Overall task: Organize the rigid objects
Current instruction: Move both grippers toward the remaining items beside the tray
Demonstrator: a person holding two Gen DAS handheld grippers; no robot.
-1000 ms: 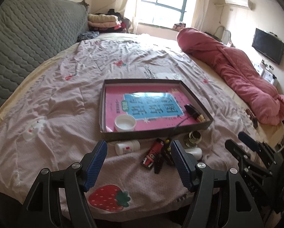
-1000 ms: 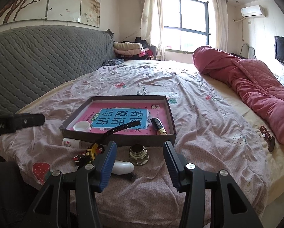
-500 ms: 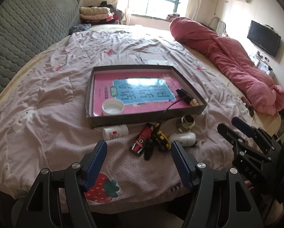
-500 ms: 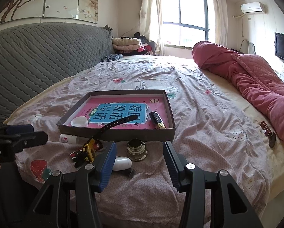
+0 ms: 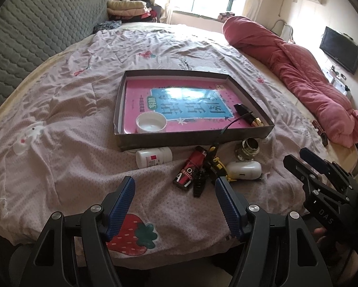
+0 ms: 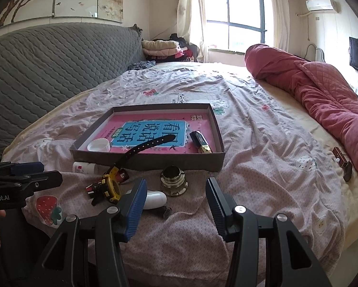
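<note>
Left wrist view: the left gripper (image 5: 174, 192) has its blue fingers (image 5: 121, 198) spread wide, holding and touching nothing. Just beyond them on the bedspread (image 5: 59, 124) lies a cluster: a white bottle (image 5: 153, 157) on its side, long axis left to right, and a red lighter (image 5: 189, 169) angled away, both near the shallow box (image 5: 193, 138).

Right wrist view: the right gripper (image 6: 176, 199) is partly open and empty. The white case (image 6: 156, 199) sits just beside its left finger, the brass jar (image 6: 174, 183) slightly farther. This hand seems nearer those two.
</note>
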